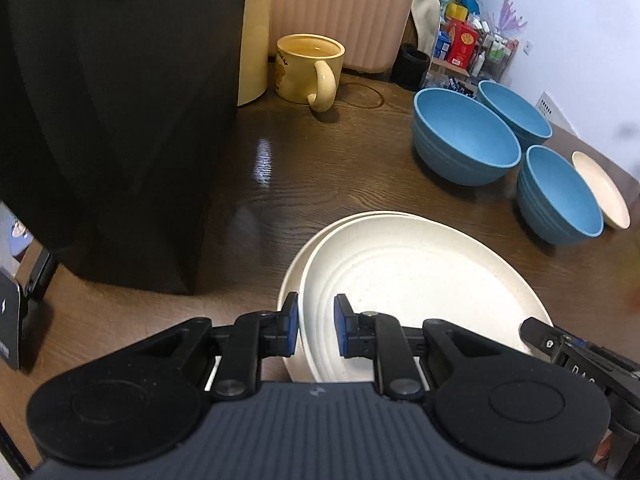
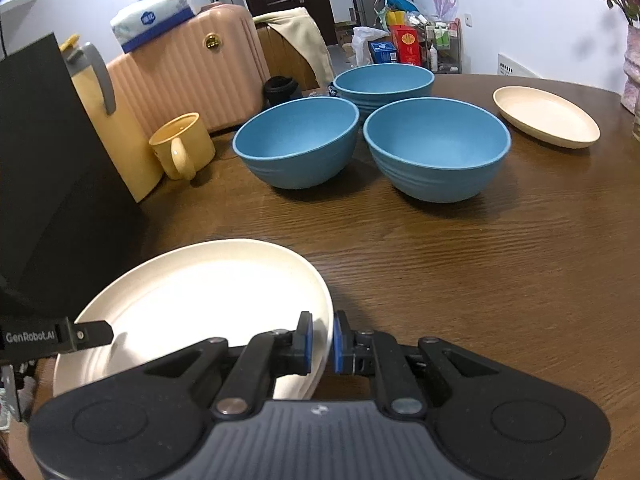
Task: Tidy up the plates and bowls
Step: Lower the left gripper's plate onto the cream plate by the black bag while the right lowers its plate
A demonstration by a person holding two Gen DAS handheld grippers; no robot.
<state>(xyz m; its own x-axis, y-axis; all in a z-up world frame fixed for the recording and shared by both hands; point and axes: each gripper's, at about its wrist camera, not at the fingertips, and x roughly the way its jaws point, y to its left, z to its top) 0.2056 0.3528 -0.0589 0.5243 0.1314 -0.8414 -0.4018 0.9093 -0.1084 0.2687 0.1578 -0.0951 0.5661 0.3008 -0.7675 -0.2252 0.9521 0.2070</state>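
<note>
A large cream plate (image 1: 400, 272) (image 2: 192, 292) is held over the dark wooden table (image 2: 460, 264) by both grippers. My left gripper (image 1: 317, 304) is shut on its left rim, and my right gripper (image 2: 322, 318) is shut on its right rim. In the left wrist view a second cream plate (image 1: 289, 280) shows just beneath it, offset to the left. Three blue bowls (image 2: 300, 140) (image 2: 436, 144) (image 2: 384, 80) stand upright and close together further back. A small cream plate (image 2: 546, 114) lies to their right.
A tall black box (image 1: 100, 120) stands close on the left of the plates. Behind it are a yellow jug (image 2: 120, 128) and a yellow mug (image 2: 180, 144). A pink suitcase (image 2: 188, 68) stands beyond the table edge, and a vase (image 2: 632, 64) at the far right.
</note>
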